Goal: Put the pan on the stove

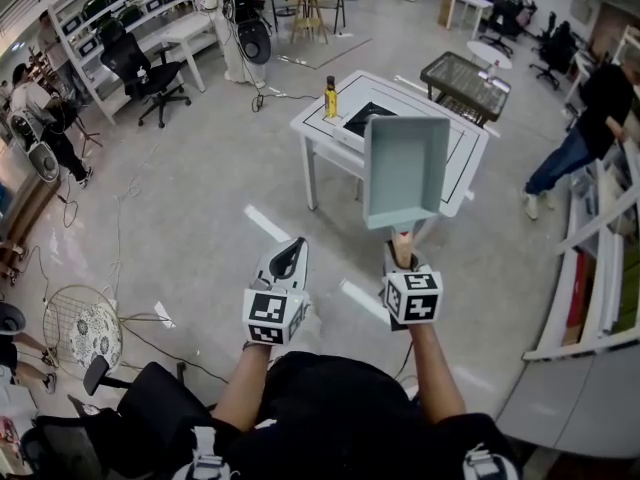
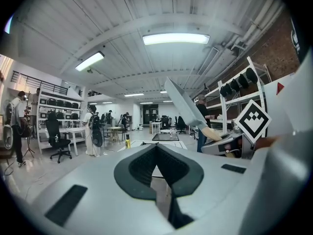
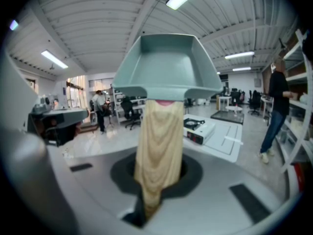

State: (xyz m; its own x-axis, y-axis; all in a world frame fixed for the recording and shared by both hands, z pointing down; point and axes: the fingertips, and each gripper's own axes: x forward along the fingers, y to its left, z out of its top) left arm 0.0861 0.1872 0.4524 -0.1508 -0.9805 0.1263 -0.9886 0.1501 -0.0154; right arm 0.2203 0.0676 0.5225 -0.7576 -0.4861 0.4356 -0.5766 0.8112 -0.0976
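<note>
Right gripper: fingers clenched on the wooden handle.
Pan: held aloft, apart from the stove on the white surface.
Left gripper: fingers closed together, empty.

We are looking across a pale glossy floor: white worktop mid-room, shelving lining the left wall, black office chair nearby; strip light is glowing on ribbed ceiling.

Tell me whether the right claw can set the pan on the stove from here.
Probably not yet. The right claw holds the pan aloft by its handle, but the stove sits on the table across open floor ahead. Nothing blocks the way; stepping closer looks necessary.
</note>
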